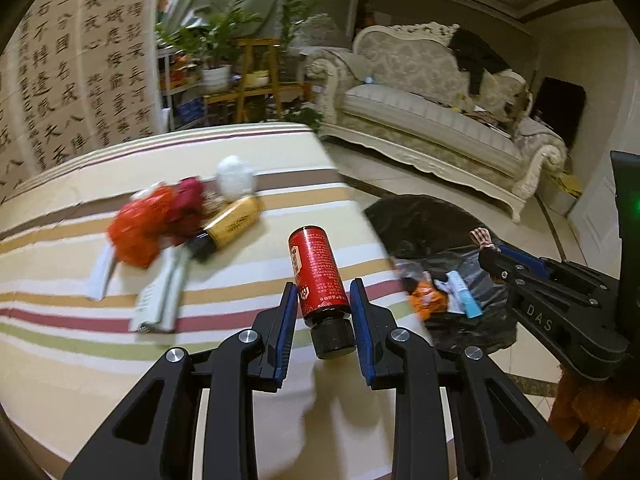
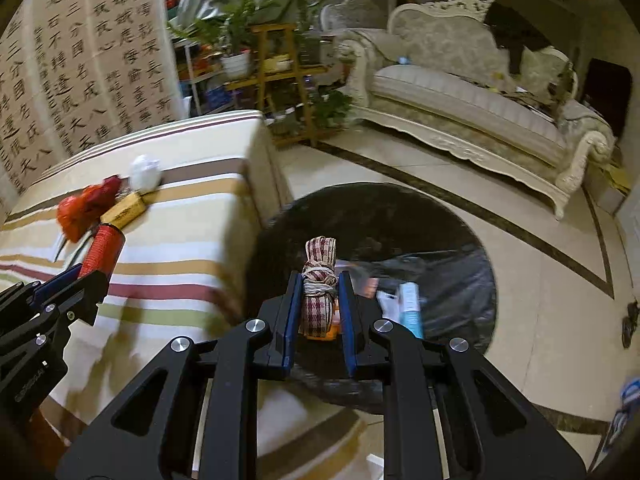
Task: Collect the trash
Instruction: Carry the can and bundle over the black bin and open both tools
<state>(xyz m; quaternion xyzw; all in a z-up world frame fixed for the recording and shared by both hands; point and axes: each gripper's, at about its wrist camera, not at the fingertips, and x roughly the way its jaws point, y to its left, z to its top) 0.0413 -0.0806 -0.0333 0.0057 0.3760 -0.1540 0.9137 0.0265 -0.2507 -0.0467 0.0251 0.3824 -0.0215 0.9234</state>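
Our jaws are both clamping loads: the left gripper [image 1: 324, 300] is squeezing a red bottle [image 1: 318, 272] near its black cap, long axis running away from us, over the striped table [image 1: 60, 340]; the right gripper [image 2: 320, 300] is pinching a checked bundle [image 2: 319, 288], upright, directly over the black bag [image 2: 360, 216]. We are judging the right nearer the bag, so it should drop first. Farther back, a red wrapper [image 1: 140, 232], gold box [image 1: 236, 224] and white wad [image 1: 235, 176] are waiting.
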